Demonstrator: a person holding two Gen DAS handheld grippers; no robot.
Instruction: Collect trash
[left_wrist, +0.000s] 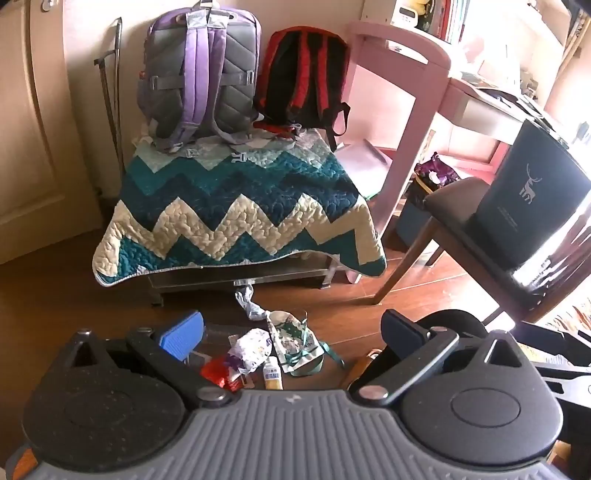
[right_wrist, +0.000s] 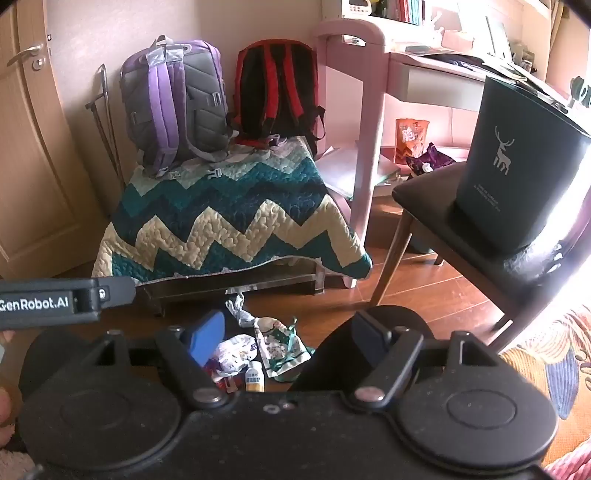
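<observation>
Nearest to us, both tools hang over the wooden floor (left_wrist: 55, 295), tilted downward. Our left tool (left_wrist: 291, 328) has its jaws spread wide with nothing between the pads, and our right tool (right_wrist: 288, 332) is spread wide and empty as well. In the right wrist view the body of the left tool crosses the left edge.

Just ahead of the fingertips lies the trash pile (left_wrist: 266, 350) on the floor. A small bottle (left_wrist: 272, 373) with a white cap lies nearest, its long axis running away from us, cap pointing toward the bench. Left of it sits a red wrapper (left_wrist: 218, 369), touching a crumpled white wrapper (left_wrist: 251, 347). To the right a printed pouch (left_wrist: 295, 339) with green ribbon lies flat, its long axis also running away from us. Beyond these a twisted grey wrapper (left_wrist: 249, 304) stretches toward the bench's lower edge.

Open floor runs to the left of the pile; to the right a chair leg (left_wrist: 402, 266) stands close, bounding the room on that side.

Further off, a low bench draped with a zigzag quilt (left_wrist: 236, 214) overhangs the floor; the quilt's hem is just behind the pile. On it stand a purple backpack (left_wrist: 199, 74) and a red backpack (left_wrist: 303, 77), upright against the wall. To the right a dark chair (left_wrist: 458, 206) carries a dark paper bag (left_wrist: 532, 195), with a pink surface (left_wrist: 417, 62) behind.
</observation>
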